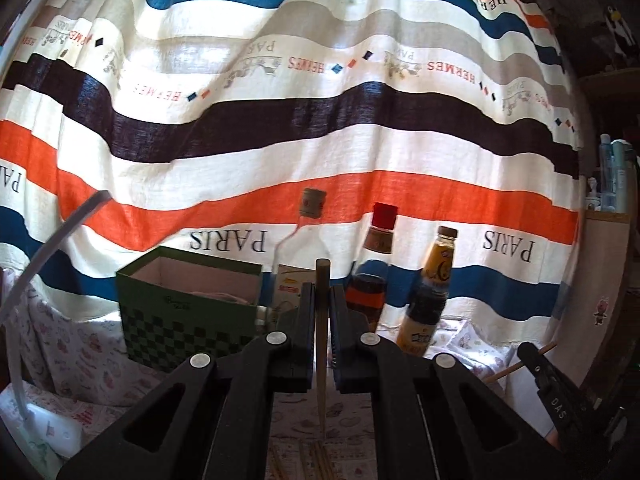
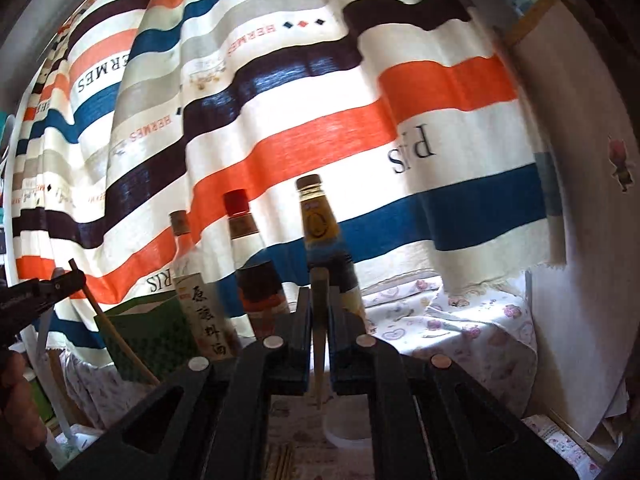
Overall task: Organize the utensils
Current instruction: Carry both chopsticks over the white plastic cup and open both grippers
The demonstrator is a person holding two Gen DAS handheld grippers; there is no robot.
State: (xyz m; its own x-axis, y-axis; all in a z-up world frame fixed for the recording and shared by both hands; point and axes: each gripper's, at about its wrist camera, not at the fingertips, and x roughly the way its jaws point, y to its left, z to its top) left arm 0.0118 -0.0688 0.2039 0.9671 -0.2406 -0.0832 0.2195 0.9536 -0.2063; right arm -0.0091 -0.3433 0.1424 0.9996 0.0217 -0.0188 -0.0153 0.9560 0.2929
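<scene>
Left claw: the left claw (image 1: 322,312) is pinched narrow on one wooden chopstick (image 1: 322,344); the stick stands nearly upright at centre frame, blunt end up, thin tip pointing down toward the cloth

Right claw: the right claw (image 2: 319,316) is likewise clamped on a second chopstick (image 2: 319,340), also close to vertical between the pads; seen from the left wrist it sits at lower right, its stick poking out sideways

Loose pile: more chopsticks (image 1: 318,462) lie flat on the patterned worktop (image 1: 472,340) at bottom centre, straight below the left claw's tip; their long axes run away from the camera

Green box: the open checked box (image 1: 188,304) sits left of centre, just beside the clear bottle (image 1: 298,264); red-capped bottle (image 1: 374,268) and yellow-labelled bottle (image 1: 430,292) stand to its right, in front of the striped curtain (image 1: 320,120)

Key relation: the box lies up and left of both claws, and the left one looks nearer; I'd judge it the likely drop spot, though that's a guess; each stick already hangs tip-down

Risk: the bottles crowd the path
</scene>
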